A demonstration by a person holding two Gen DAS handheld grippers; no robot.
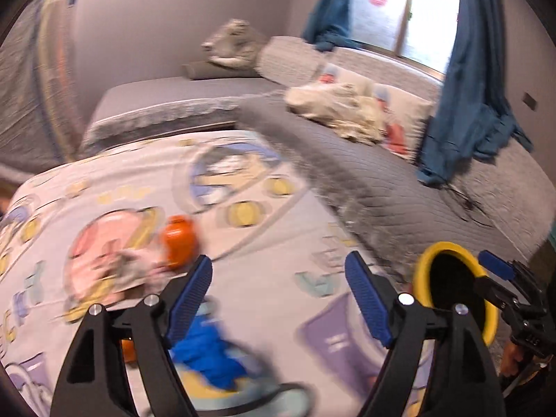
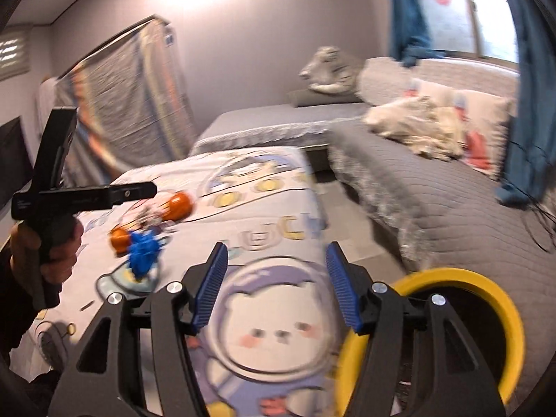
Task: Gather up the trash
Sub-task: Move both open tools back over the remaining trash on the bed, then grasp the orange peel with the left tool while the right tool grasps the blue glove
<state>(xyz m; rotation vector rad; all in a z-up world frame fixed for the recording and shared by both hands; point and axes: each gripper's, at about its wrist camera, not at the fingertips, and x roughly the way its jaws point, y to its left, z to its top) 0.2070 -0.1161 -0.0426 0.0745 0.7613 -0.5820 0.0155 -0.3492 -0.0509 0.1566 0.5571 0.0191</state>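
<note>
Trash lies on a cartoon-print bedspread (image 1: 264,243): an orange container (image 1: 179,241), a crumpled blue piece (image 1: 205,354), a small orange piece (image 1: 128,349) and a crumpled pale wrapper (image 1: 135,267). My left gripper (image 1: 278,293) is open and empty, just above the blue piece. A yellow-rimmed bin (image 1: 455,292) stands at the right. In the right wrist view my right gripper (image 2: 276,285) is open and empty over the bedspread (image 2: 264,333), with the bin (image 2: 462,330) at its right. The orange container (image 2: 179,205) and the blue piece (image 2: 142,252) lie far left.
A grey quilted bed (image 2: 434,201) with a cream blanket heap (image 2: 417,128) and a pillow lies to the right. Blue curtains (image 1: 476,80) hang by the window. A covered rack (image 2: 128,104) stands by the left wall. The left-hand tool's handle (image 2: 52,180) shows at the left.
</note>
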